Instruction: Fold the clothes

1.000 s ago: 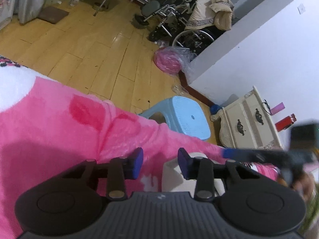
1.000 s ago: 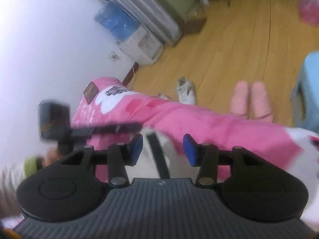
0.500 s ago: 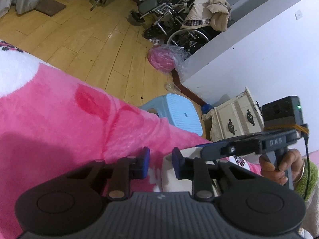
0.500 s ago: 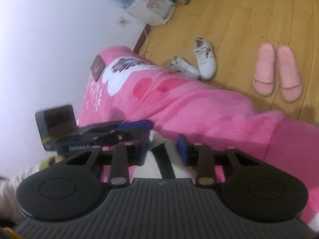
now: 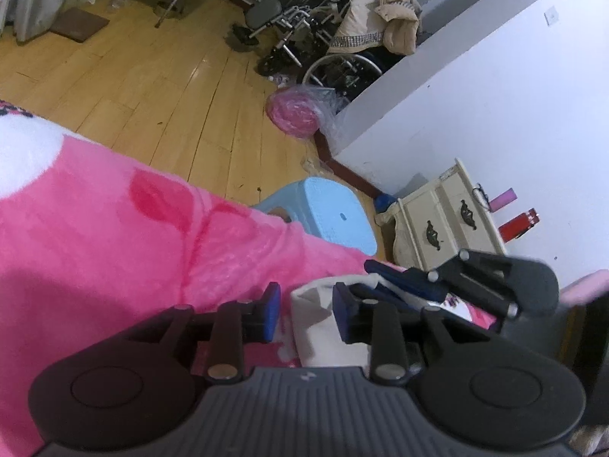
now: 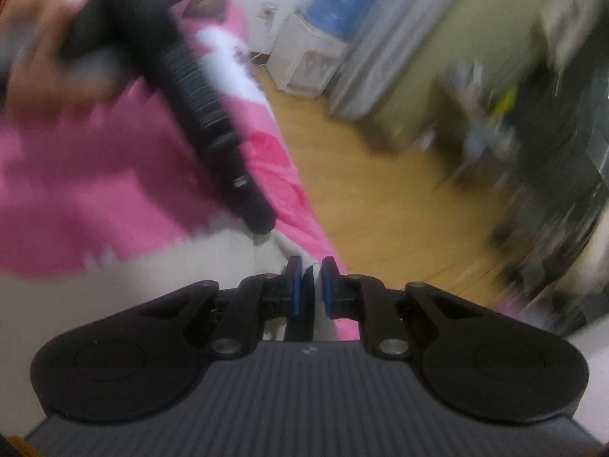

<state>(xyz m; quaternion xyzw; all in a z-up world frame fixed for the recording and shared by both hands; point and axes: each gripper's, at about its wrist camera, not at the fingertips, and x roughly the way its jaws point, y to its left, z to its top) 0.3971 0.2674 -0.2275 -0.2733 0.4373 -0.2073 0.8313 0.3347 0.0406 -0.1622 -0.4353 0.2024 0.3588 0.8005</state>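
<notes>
Left gripper (image 5: 306,312): it hovers low over the pink blanket, jaws parted a modest way after just opening a touch. The edge of the cream garment lies in the gap, though neither blue pad (image 5: 271,306) clearly presses on it.

Right gripper (image 6: 308,285): its jaws have just been closing and now stand nearly together, pinching a narrow fold of the cream cloth between the blue pads (image 6: 295,285). In the left wrist view the same tool (image 5: 384,272) shows at the right, lying almost sideways, its dark blue fingers reaching over the garment.

Cream garment (image 5: 316,323): bunched on the blanket right in front of both tools, a pale lump with a raised corner (the right wrist view shows it (image 6: 152,278) spreading wide to the left, much blurred).

Pink blanket (image 5: 114,236): fleecy, with a white patch and darker red marks, covering the surface under everything.

Blue plastic stool (image 5: 331,217): on the wooden floor (image 5: 152,87), just beyond the blanket's edge.

Cream bedside cabinet (image 5: 445,224): against the white wall, right of the stool, with dark drawer handles.

Pink bag in clear plastic (image 5: 295,114): on the floor by the wall corner.

Wheelchair (image 5: 335,64): farther back, a beige coat heaped on it.

Right wrist picture: badly smeared, so the room behind is hard to read.
</notes>
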